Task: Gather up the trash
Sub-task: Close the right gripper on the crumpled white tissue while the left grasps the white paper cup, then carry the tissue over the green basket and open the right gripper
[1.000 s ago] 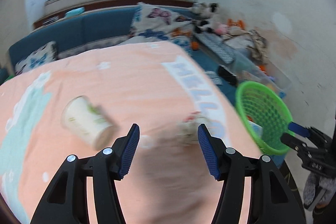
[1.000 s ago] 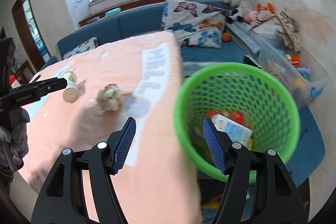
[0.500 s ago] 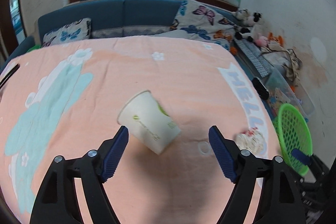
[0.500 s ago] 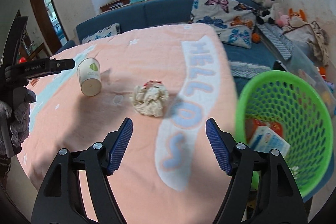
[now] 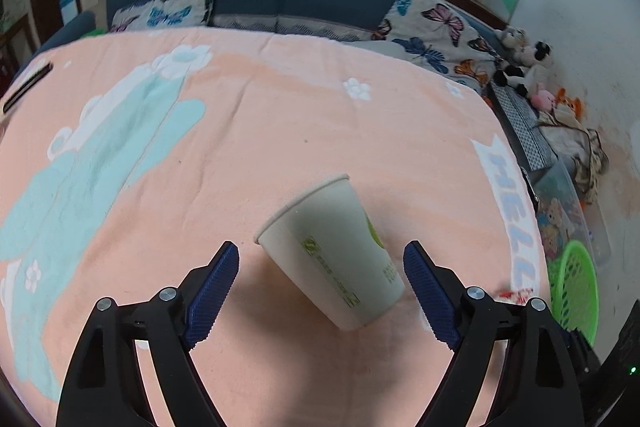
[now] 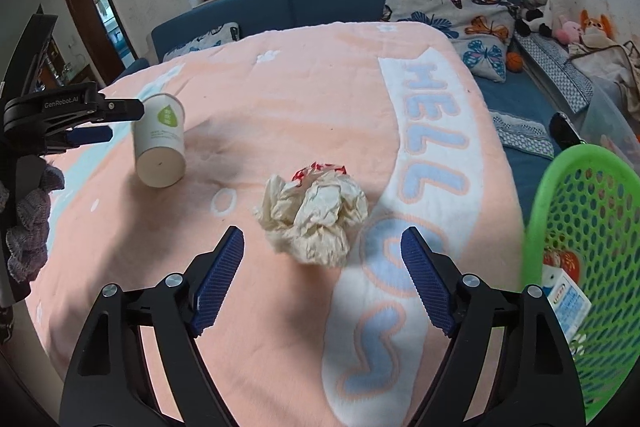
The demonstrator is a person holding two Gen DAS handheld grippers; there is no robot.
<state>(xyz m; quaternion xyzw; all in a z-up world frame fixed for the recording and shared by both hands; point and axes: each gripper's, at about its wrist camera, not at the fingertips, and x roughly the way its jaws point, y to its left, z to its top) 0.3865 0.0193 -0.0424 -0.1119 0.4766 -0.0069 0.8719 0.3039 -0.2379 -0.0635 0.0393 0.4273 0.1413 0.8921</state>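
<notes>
On the peach blanket (image 6: 312, 99) you can read "HELLO" in big pale-blue letters on its white band, running from the sofa side toward you; in your left view only "HEL" (image 5: 505, 183) shows clearly near the blanket's right edge. The left gripper (image 6: 100, 119), beside the paper cup (image 6: 160, 143), carries "GenRobot.AI" in white on its black arm. The cup has a green leaf logo and lines of green print, too small for you to read. The carton (image 6: 568, 299) in the green basket (image 6: 548, 187) bears print that is also unreadable.
</notes>
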